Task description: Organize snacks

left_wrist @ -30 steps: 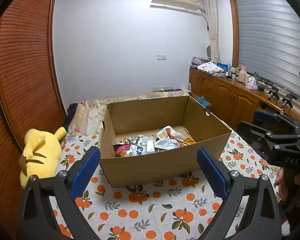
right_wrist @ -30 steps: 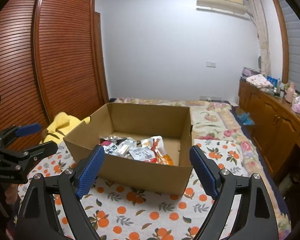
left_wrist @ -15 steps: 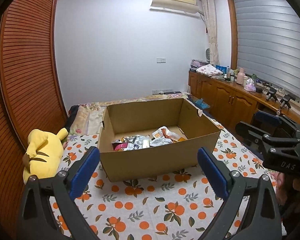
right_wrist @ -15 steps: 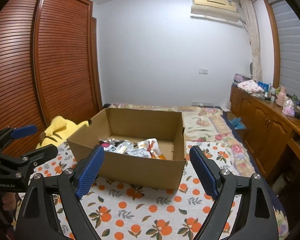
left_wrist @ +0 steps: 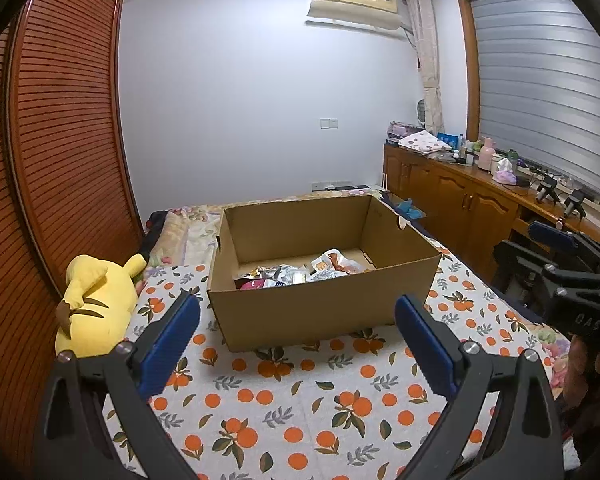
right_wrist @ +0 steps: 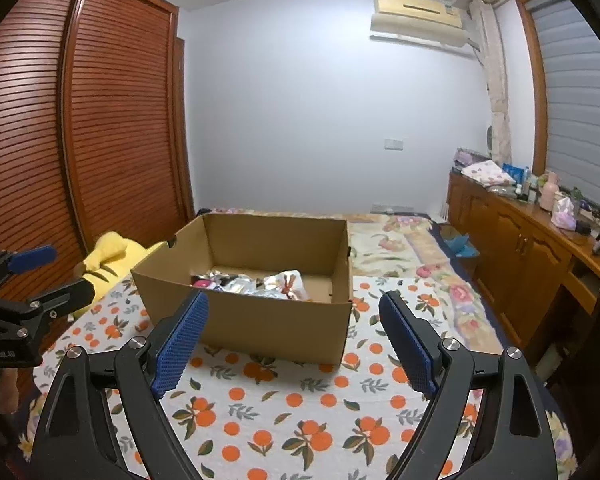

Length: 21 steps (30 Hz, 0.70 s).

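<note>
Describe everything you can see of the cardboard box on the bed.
The cardboard box is plain brown corrugated card, rectangular and open-topped, with no raised flaps. A small notch cuts its right rim. It sits flat and upright on the orange-print bedspread. Inside, a loose heap of snack packets, silvery, white, pink and orange, covers part of the floor toward the near wall; bare cardboard shows behind them. Neither tool touches it, and the yellow plush toy lies apart on its left.

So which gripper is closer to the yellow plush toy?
Left. The left gripper hangs just right of the plush toy; the right gripper sits farther right, beyond it.
</note>
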Motion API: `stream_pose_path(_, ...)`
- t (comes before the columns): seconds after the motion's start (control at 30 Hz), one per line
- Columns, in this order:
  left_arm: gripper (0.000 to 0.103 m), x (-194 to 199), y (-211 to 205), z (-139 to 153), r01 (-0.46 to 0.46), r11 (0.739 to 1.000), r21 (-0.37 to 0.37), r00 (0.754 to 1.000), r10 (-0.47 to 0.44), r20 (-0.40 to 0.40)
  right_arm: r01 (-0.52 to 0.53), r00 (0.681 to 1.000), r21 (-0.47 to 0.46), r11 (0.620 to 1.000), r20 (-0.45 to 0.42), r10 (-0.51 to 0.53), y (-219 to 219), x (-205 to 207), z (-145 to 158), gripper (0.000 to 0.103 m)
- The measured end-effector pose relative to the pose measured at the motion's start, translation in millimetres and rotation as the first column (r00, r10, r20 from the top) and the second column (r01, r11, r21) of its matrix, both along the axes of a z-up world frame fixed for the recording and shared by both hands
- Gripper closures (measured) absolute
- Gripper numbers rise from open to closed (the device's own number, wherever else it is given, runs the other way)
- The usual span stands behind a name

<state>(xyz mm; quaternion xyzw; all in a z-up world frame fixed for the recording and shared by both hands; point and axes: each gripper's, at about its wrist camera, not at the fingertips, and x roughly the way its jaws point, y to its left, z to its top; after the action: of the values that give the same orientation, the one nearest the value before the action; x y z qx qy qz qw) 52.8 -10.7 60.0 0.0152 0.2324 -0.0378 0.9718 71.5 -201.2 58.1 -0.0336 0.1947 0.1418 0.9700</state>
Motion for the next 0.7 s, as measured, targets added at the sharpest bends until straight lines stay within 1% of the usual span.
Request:
stream_pose_path(0.3,0.004,0,2,-6,-0.004,1.0,-0.018,1.0,0.004,-0.011,0.023,1.0,0.002,1.0,0.017,-0.023,-5,-9,0,0.014)
stream_pose_path(0.7,0.004,2,5,-14,-0.011,0.999,-0.033,1.0,0.01,-0.024,0.033,0.999,0.005,0.999,0.002,-0.033,-8,-11,-10,0.014)
